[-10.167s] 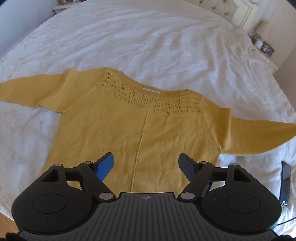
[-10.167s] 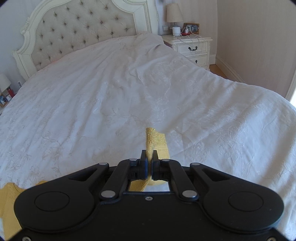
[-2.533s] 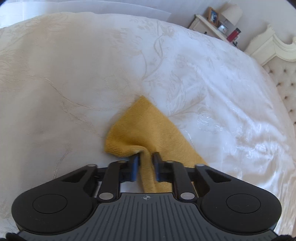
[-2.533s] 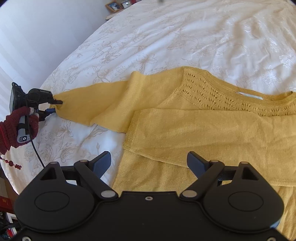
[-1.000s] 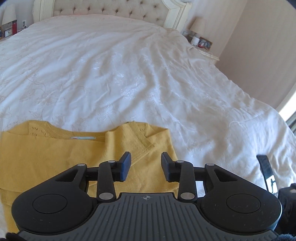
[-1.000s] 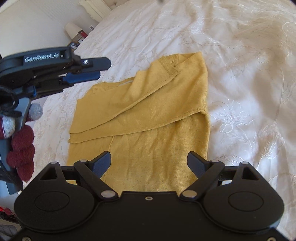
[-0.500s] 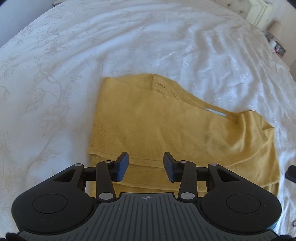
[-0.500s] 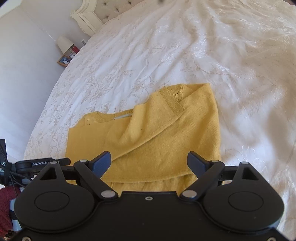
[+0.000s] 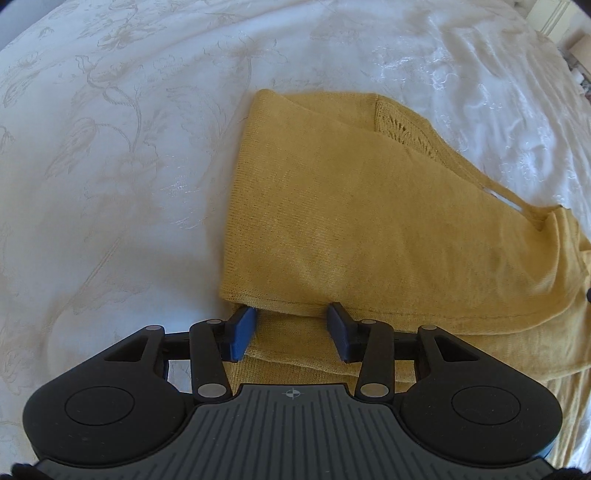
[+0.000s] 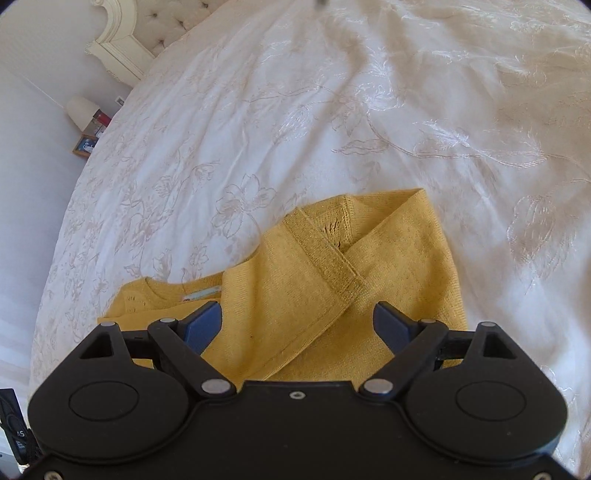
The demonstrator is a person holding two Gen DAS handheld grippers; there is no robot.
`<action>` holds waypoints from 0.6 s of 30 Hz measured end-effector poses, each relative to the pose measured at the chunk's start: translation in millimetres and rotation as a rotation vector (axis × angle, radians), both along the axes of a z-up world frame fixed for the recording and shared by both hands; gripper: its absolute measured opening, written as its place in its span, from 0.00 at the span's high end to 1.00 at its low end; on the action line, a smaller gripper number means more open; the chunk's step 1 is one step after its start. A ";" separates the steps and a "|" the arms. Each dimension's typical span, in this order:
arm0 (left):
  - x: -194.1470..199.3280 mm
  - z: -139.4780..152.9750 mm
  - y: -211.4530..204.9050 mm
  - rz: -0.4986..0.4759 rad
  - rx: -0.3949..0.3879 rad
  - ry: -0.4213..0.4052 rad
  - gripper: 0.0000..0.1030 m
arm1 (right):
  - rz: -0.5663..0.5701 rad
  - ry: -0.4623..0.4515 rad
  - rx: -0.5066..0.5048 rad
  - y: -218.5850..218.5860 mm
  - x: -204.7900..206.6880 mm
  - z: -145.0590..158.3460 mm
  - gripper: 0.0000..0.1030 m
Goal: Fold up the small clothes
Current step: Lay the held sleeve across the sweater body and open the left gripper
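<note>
A mustard-yellow knitted sweater (image 9: 369, 221) lies flat on the white bed, both sleeves folded across its chest. My left gripper (image 9: 291, 326) hangs over the sweater's left side, just below the edge of the folded-in sleeve. Its jaws are opening, and its blue pads (image 9: 242, 332) stand apart over the fabric without pinching it. In the right wrist view the sweater (image 10: 388, 280) shows its right shoulder with the crossed sleeve cuff (image 10: 328, 262). My right gripper (image 10: 297, 326) hovers wide open above that side, holding nothing.
The white embroidered bedspread (image 9: 110, 147) stretches around the sweater on all sides. A cream tufted headboard (image 10: 147, 26) and a bedside table with a lamp (image 10: 83, 112) stand at the far left of the right wrist view.
The left gripper swung from the neckline side to the sweater's left edge, came lower and closer, and its jaws widened a little. The right gripper moved closer over the right shoulder, still wide open.
</note>
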State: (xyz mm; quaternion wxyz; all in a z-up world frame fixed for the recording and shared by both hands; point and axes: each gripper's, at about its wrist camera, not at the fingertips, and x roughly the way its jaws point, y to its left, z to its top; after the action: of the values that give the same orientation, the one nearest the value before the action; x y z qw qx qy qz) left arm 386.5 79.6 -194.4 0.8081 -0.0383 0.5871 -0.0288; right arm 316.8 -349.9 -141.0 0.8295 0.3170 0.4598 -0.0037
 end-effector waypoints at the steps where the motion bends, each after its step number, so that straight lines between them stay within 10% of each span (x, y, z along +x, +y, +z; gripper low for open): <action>1: 0.5 0.6 0.2 0.000 -0.002 0.000 0.58 | -0.003 0.006 0.005 -0.9 1.4 -2.7 0.13; 9: -0.4 -0.6 1.1 0.001 -0.006 0.001 0.58 | -0.022 0.037 0.022 -7.5 12.1 -15.5 0.24; 12: 0.4 -0.7 -0.9 0.001 -0.001 0.003 0.57 | -0.025 0.039 0.012 -8.3 14.3 -14.5 0.48; 14: 1.0 -0.8 -2.4 -0.001 0.000 0.005 0.57 | -0.016 0.025 0.003 -7.5 13.5 -9.7 0.87; 18: 2.5 -0.2 -2.1 -0.007 -0.004 0.009 0.57 | 0.017 -0.056 -0.030 -4.3 -2.0 23.5 0.88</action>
State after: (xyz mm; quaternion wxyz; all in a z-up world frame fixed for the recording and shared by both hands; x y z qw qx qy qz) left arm 389.0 77.4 -194.7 0.8052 -0.0378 0.5909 -0.0326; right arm 314.8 -354.2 -117.6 0.8468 0.3006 0.4389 0.0051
